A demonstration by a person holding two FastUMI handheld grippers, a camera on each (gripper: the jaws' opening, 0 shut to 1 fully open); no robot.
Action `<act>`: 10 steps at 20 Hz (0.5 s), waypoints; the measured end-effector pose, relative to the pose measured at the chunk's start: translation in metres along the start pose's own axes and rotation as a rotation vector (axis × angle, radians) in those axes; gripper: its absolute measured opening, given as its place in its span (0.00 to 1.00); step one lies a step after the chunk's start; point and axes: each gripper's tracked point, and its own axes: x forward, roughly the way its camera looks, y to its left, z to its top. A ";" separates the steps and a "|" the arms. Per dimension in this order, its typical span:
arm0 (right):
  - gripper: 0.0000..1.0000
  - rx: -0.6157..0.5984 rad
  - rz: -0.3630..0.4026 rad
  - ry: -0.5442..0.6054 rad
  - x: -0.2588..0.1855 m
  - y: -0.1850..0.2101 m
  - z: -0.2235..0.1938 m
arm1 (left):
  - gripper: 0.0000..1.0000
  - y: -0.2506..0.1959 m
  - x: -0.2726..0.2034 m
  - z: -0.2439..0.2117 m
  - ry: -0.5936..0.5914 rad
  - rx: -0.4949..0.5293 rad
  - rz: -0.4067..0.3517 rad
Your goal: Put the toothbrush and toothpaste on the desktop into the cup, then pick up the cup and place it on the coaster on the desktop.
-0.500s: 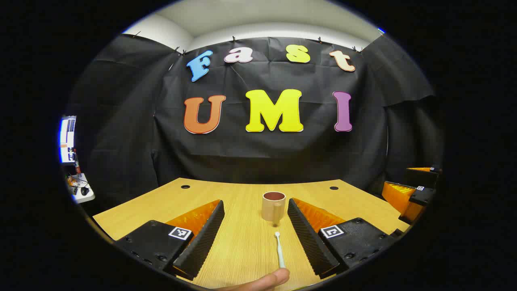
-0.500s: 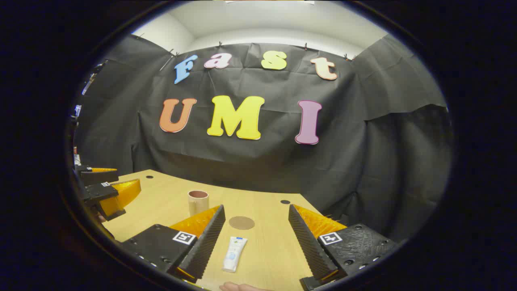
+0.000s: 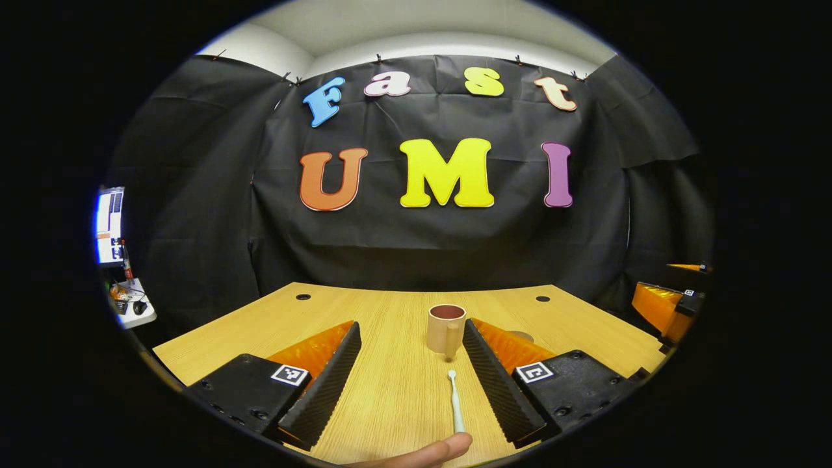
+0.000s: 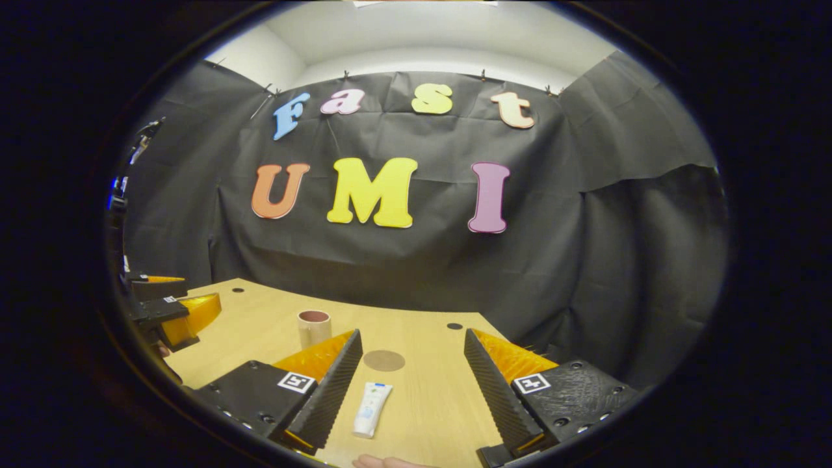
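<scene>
Toothbrush, toothpaste, cup, coaster — all on the desk (image 3: pixel 364 403).

Left gripper view: left gripper (image 3: pixel 411 377) open; toothbrush (image 3: pixel 455 409) flat between its fingers, long axis pointing ahead at the cup (image 3: pixel 446 328). Right gripper view: right gripper (image 4: pixel 411 380) open — toothpaste (image 4: pixel 371 408) lies lengthwise by its left finger, coaster (image 4: pixel 383 360) just beyond, bare.

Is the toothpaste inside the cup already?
No, the toothpaste lies flat on the desk, apart from the cup.
</scene>
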 end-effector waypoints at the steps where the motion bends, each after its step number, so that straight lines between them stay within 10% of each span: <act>1: 0.97 -0.001 -0.002 -0.001 0.001 0.000 -0.001 | 1.00 0.001 0.000 0.000 -0.002 0.003 0.003; 10: 0.95 0.019 -0.021 0.051 0.012 -0.009 -0.025 | 1.00 -0.007 0.027 -0.044 0.089 0.005 -0.009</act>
